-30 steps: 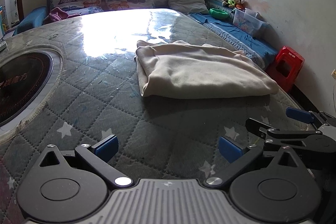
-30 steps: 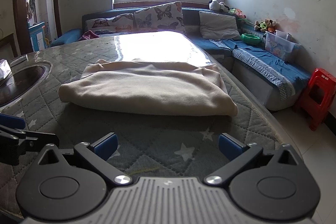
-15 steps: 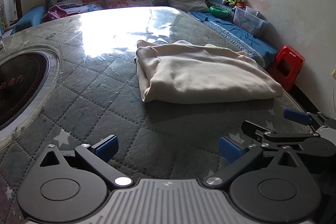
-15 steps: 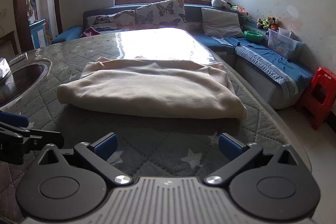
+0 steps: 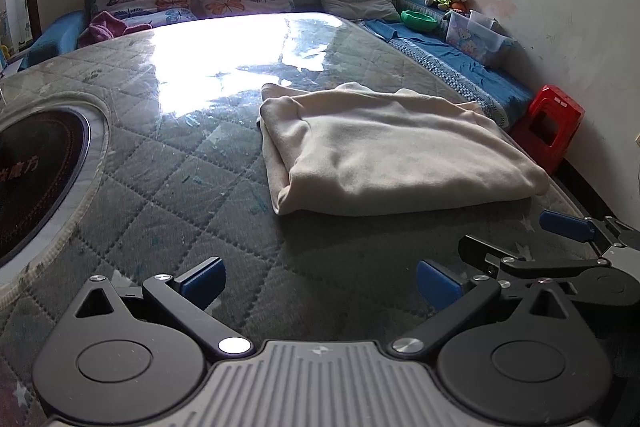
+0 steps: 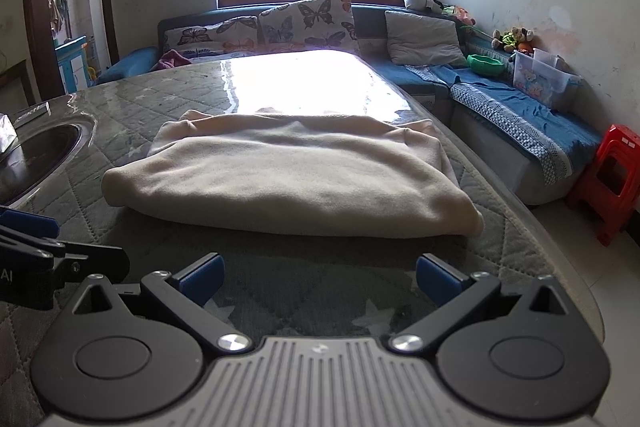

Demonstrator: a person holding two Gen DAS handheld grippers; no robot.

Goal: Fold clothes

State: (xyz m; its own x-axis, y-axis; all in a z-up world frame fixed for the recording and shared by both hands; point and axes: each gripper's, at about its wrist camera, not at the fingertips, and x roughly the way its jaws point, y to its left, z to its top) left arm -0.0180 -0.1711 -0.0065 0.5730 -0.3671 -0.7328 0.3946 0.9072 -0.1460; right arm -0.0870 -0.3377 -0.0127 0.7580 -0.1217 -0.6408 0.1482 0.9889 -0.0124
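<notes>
- Left wrist view: the left tongs (image 5: pixel 318 281) are seen spread wide and empty above the quilted desk (image 5: pixel 168 187). The folded cream garment (image 5: pixel 384 151) is laid flat ahead, near the desk's right edge. The right tongs (image 5: pixel 516 245) are seen at lower right, also spread.
- Right wrist view: the right tongs (image 6: pixel 318 279) are held wide, gripping nothing, just short of the garment (image 6: pixel 296 179). A red stool (image 6: pixel 608 179) is seen on the floor.

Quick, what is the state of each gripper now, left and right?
Left gripper: open, holding nothing.
Right gripper: open, holding nothing.
</notes>
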